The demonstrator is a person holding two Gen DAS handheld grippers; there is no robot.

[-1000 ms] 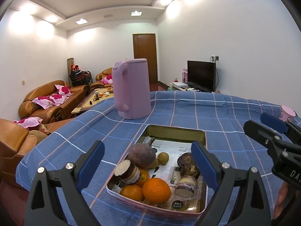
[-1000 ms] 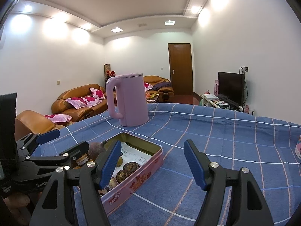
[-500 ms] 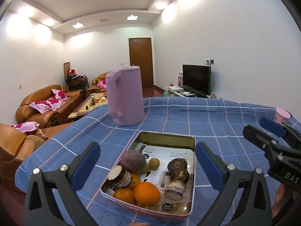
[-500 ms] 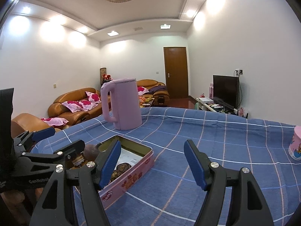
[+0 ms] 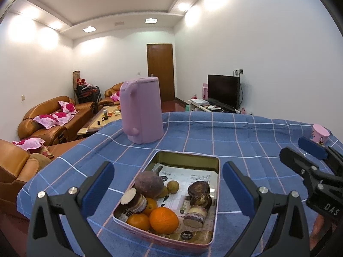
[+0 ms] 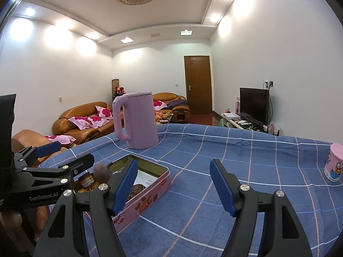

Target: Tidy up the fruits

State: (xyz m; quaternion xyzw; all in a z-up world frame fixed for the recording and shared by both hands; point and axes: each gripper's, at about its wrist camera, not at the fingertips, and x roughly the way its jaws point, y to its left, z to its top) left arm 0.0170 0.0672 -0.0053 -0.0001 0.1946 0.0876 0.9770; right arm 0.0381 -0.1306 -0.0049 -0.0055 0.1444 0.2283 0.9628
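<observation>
Although the produce is bunched toward the near-left end, every piece in view lies inside the pink tin (image 5: 216,192), which sits on the blue checked tablecloth (image 5: 246,143). A large orange (image 5: 164,217) and a smaller orange (image 5: 138,221) rest against the near rim, with a third partly hidden behind them. A cut tuber (image 5: 133,200) leans on a round purple root (image 5: 149,184), and two small brownish fruits (image 5: 172,186) sit just beyond. Along the right side lie two dark wrinkled pieces (image 5: 199,192) and another cut chunk (image 5: 195,213). Printed paper lines the tin floor (likely to keep the metal clean), and the far half of it is bare.

This layout fits either a tin with sorting yet to come or one where everything has been gathered in, so no particular move can be read from it.

Directly over the tin hovers the left gripper (image 5: 168,189), its blue pads spread wide enough to straddle the whole container, holding nothing. Off to the side, the right gripper (image 6: 173,185) is likewise wide open and empty, aimed at bare cloth just right of the tin, probably kept clear so the two tools do not collide.

Farther back stands a lilac kettle (image 5: 141,111), and a pink cup (image 6: 334,163) sits well apart near the right edge.
</observation>
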